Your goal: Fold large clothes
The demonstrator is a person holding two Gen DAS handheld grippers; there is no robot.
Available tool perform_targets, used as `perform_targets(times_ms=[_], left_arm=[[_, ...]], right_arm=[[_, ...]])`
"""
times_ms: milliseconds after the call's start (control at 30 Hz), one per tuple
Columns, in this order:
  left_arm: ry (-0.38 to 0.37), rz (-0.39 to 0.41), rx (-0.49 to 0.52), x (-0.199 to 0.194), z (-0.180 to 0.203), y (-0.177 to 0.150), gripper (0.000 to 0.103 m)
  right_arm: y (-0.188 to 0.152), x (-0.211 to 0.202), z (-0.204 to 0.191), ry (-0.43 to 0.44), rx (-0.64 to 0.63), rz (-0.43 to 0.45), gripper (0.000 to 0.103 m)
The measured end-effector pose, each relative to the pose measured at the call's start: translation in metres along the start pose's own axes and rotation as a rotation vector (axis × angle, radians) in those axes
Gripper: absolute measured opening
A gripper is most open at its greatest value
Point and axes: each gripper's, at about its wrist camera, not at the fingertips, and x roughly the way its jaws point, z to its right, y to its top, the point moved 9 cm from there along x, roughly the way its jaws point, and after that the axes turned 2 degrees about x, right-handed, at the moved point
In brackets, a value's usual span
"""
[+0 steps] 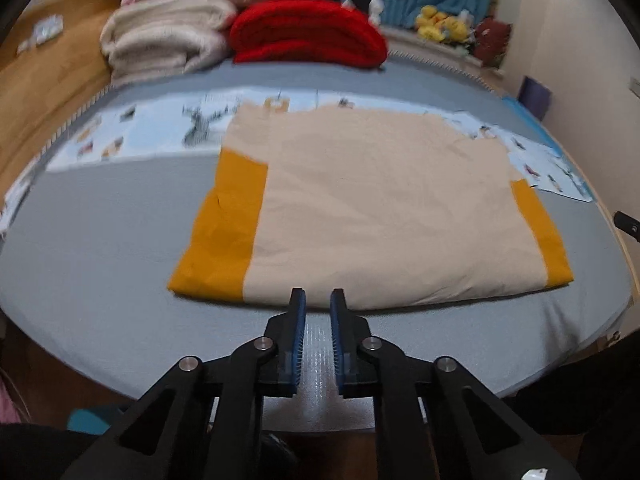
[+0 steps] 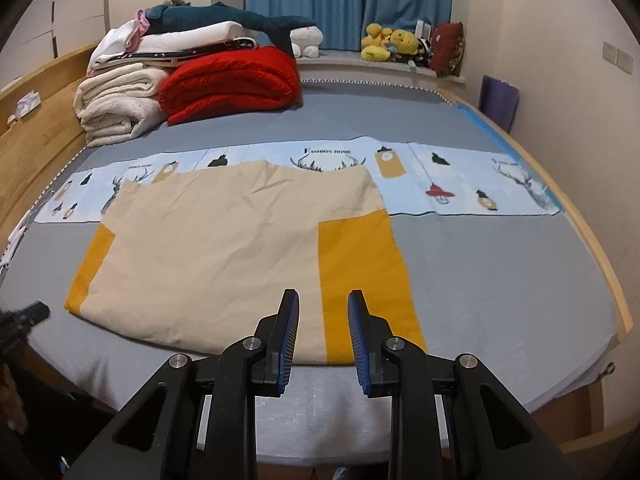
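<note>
Both claws hang empty over the near edge of the bed (image 2: 520, 280), folded cloth just beyond them.
Left claw (image 1: 318, 298) is nearly clenched on nothing; right claw (image 2: 323, 300) stands released, jaws apart, holding nothing. Between them the cream-and-yellow cloth (image 2: 240, 248) lies folded flat near the near edge, its far edge over the printed strip (image 2: 460, 184). A grab at only the top layer could peel the fold open and skew it.
</note>
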Motion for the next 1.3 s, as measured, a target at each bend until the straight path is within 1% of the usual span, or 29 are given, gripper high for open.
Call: perform_targets(times_ms=[67, 133, 200, 267, 300, 333, 433, 500, 567, 633, 667, 700, 767, 867, 967, 1067, 1300], left_arm=[[-0.034, 0.000, -0.034, 0.006, 0.000, 0.004, 0.009], [-0.038, -0.011, -0.062, 0.013, -0.006, 0.004, 0.009], [-0.047, -0.029, -0.099, 0.019, -0.013, 0.001, 0.009], [-0.057, -0.052, -0.147, 0.025, -0.022, -0.003, 0.009], [-0.063, -0.063, -0.170, 0.028, -0.027, -0.005, 0.009], [-0.067, -0.070, -0.187, 0.030, -0.031, -0.006, 0.009], [-0.072, -0.083, -0.242, 0.036, -0.044, -0.009, 0.010], [-0.078, -0.092, -0.303, 0.042, -0.055, -0.012, 0.015], [-0.105, -0.106, -0.376, 0.050, -0.064, -0.015, 0.021], [-0.125, -0.125, -0.456, 0.059, -0.074, -0.021, 0.025], [-0.129, -0.133, -0.484, 0.063, -0.077, -0.023, 0.030], [-0.132, -0.144, -0.520, 0.067, -0.082, -0.027, 0.036], [-0.138, -0.150, -0.584, 0.072, -0.091, -0.032, 0.042], [-0.171, -0.151, -0.685, 0.080, -0.103, -0.039, 0.044], [-0.208, -0.149, -0.766, 0.088, -0.110, -0.043, 0.045], [-0.223, -0.133, -0.804, 0.094, -0.112, -0.042, 0.046], [-0.247, -0.073, -0.836, 0.108, -0.110, -0.028, 0.050]], right_arm=[[0.002, 0.009, -0.008, 0.003, -0.009, -0.002, 0.027], [0.003, 0.018, -0.017, 0.004, -0.023, -0.015, 0.027], [0.005, 0.026, -0.028, 0.028, -0.022, -0.018, 0.027], [0.005, 0.036, -0.042, 0.046, -0.044, -0.008, 0.025], [0.004, 0.041, -0.050, 0.053, -0.060, -0.012, 0.019], [0.002, 0.048, -0.058, 0.060, -0.073, -0.031, 0.015], [0.001, 0.064, -0.086, 0.117, -0.080, -0.059, 0.015], [-0.004, 0.077, -0.103, 0.124, -0.115, -0.087, 0.015], [-0.011, 0.095, -0.121, 0.129, -0.145, -0.126, 0.016], [-0.017, 0.110, -0.131, 0.121, -0.170, -0.158, 0.016], [-0.020, 0.117, -0.135, 0.109, -0.179, -0.173, 0.016], [-0.022, 0.123, -0.137, 0.098, -0.182, -0.186, 0.016], [-0.029, 0.140, -0.139, 0.077, -0.173, -0.229, 0.016], [-0.045, 0.165, -0.139, 0.035, -0.170, -0.316, 0.016], [-0.051, 0.179, -0.134, 0.013, -0.159, -0.344, 0.016], [-0.054, 0.187, -0.131, -0.015, -0.170, -0.344, 0.016], [-0.054, 0.190, -0.130, -0.014, -0.165, -0.350, 0.016]])
